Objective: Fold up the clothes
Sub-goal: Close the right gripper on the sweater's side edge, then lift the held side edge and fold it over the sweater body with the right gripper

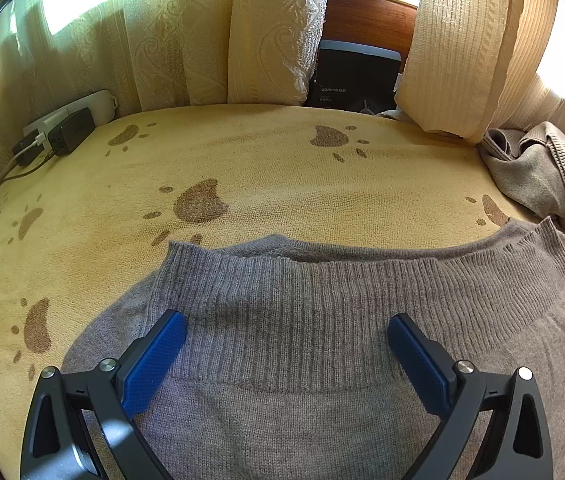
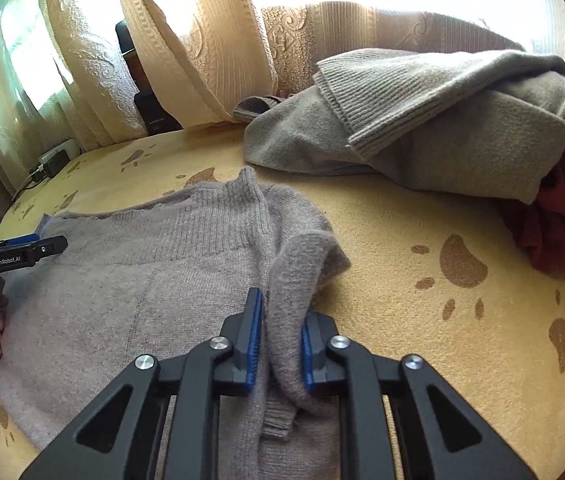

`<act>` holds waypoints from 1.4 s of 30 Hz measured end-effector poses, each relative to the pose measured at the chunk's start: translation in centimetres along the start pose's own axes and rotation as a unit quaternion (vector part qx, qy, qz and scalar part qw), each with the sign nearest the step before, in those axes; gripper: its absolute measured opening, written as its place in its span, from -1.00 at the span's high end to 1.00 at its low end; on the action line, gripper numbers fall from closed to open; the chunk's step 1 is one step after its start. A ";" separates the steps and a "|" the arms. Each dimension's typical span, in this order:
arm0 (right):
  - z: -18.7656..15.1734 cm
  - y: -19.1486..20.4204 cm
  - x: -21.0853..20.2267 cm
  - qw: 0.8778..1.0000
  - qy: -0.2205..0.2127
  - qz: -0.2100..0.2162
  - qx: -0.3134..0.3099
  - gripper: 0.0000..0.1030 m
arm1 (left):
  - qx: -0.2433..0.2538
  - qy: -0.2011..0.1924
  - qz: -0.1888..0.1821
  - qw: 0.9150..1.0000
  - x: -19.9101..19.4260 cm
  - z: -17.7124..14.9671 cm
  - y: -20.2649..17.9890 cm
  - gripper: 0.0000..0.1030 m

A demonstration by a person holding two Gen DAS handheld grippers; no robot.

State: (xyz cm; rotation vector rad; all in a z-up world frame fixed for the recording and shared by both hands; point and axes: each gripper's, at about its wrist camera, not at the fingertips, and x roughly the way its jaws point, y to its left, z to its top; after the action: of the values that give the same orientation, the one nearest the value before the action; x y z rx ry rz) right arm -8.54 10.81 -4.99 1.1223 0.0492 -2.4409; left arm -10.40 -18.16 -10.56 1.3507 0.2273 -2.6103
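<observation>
Your yellow paw-print blanket (image 1: 282,168) fills both views. The grey sweater (image 1: 302,320) lies flat across the lower centre, its fold barely begun; a second, beige sweater (image 2: 442,128) waits crumpled at upper right. Your left gripper (image 1: 286,344) hovers over the ribbed band, jaws wide and empty. Your right gripper (image 2: 280,340) pinches the sweater's sleeve (image 2: 294,280) narrowly.

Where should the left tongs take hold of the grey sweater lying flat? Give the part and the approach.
Take the grey sweater at its left side edge, just below the ribbed band. Come in from the left, low over the yellow blanket: the knit lies flat there, so only the edge offers a lip. The left tongs stand open above the band; the right tongs already pinch the opposite fold.
</observation>
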 end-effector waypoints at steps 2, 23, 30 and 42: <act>0.2 0.1 -0.8 1.000 -0.010 0.014 0.013 0.66 | -0.003 -0.001 -0.003 1.000 0.0 0.0 0.1 -1.00; 4.8 17.9 -4.8 0.989 -0.057 0.124 -0.060 0.81 | -0.136 -0.048 -0.006 0.989 -6.7 -1.0 12.7 -1.00; 4.3 19.8 -3.9 0.991 -0.037 0.058 -0.113 -0.61 | -0.181 -0.039 -0.044 0.982 -5.5 -2.4 14.9 -1.00; -3.1 19.5 -2.7 0.966 -0.046 -0.023 -0.253 -0.99 | -0.134 -0.025 -0.074 0.988 -5.2 -2.5 11.2 -1.00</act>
State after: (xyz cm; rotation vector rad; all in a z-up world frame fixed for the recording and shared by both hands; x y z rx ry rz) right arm 3.30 -4.97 -2.15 0.7835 0.6386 -2.3194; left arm -2.79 -27.91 -8.29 1.2167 0.6695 -2.6076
